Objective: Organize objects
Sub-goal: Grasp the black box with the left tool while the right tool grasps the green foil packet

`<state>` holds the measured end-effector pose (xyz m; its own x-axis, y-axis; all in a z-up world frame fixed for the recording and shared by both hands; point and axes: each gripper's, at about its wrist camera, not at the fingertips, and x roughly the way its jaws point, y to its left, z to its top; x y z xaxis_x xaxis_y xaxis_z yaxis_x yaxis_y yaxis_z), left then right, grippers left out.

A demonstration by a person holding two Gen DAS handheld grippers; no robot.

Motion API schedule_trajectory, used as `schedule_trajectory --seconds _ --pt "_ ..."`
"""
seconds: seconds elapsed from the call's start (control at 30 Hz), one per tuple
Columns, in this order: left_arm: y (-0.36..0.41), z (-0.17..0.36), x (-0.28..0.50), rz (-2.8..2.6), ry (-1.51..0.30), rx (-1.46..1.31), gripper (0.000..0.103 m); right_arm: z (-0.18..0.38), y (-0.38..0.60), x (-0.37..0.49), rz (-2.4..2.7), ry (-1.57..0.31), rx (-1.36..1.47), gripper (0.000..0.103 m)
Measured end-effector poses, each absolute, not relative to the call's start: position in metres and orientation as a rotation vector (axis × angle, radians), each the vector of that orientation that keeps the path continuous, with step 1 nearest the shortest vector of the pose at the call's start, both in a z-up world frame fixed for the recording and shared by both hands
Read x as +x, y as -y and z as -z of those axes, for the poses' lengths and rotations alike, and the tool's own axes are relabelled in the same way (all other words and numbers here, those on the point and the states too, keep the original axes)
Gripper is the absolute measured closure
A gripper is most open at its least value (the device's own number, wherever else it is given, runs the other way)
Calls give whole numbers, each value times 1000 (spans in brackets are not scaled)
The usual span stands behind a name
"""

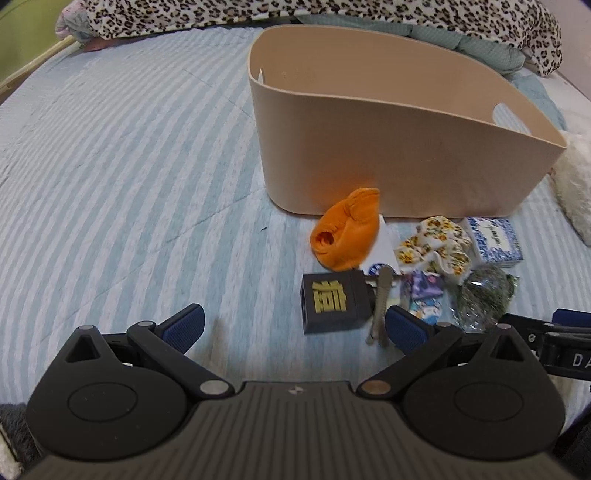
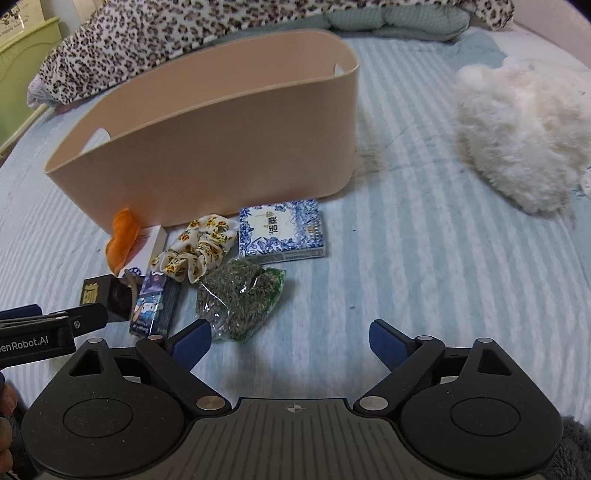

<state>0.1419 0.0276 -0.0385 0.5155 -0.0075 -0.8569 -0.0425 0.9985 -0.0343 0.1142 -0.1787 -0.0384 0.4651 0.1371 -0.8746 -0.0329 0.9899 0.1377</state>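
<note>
A beige bin [image 1: 388, 147] stands on the striped bed; it also shows in the right wrist view [image 2: 207, 147]. In front of it lie an orange cloth [image 1: 347, 236], a black box with gold characters [image 1: 332, 302], a floral scrunchie [image 2: 195, 251], a blue-and-white tissue pack [image 2: 280, 232], a bag of green dried leaves [image 2: 240, 302] and a small purple pack [image 2: 155, 306]. My left gripper [image 1: 295, 328] is open and empty, just short of the black box. My right gripper [image 2: 291, 339] is open and empty, to the right of the leaf bag.
A white fluffy item [image 2: 524, 129] lies on the bed to the right. A leopard-print blanket [image 1: 295, 11] and a green pillow [image 2: 388, 18] lie behind the bin. A metal clip [image 1: 380, 306] rests beside the black box.
</note>
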Motion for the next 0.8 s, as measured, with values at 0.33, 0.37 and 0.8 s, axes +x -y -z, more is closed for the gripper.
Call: schedule_trajectory --seconds 0.33,0.37,0.8 --pt "-33 62 163 30 -1072 -81 12 62 156 143 -140 -1140 91 15" --pt "-34 63 164 29 -1075 -77 14 63 153 143 -146 -1139 77 16" --pt "-35 54 145 27 -1064 -61 49 48 140 127 -233 -1062 34 69"
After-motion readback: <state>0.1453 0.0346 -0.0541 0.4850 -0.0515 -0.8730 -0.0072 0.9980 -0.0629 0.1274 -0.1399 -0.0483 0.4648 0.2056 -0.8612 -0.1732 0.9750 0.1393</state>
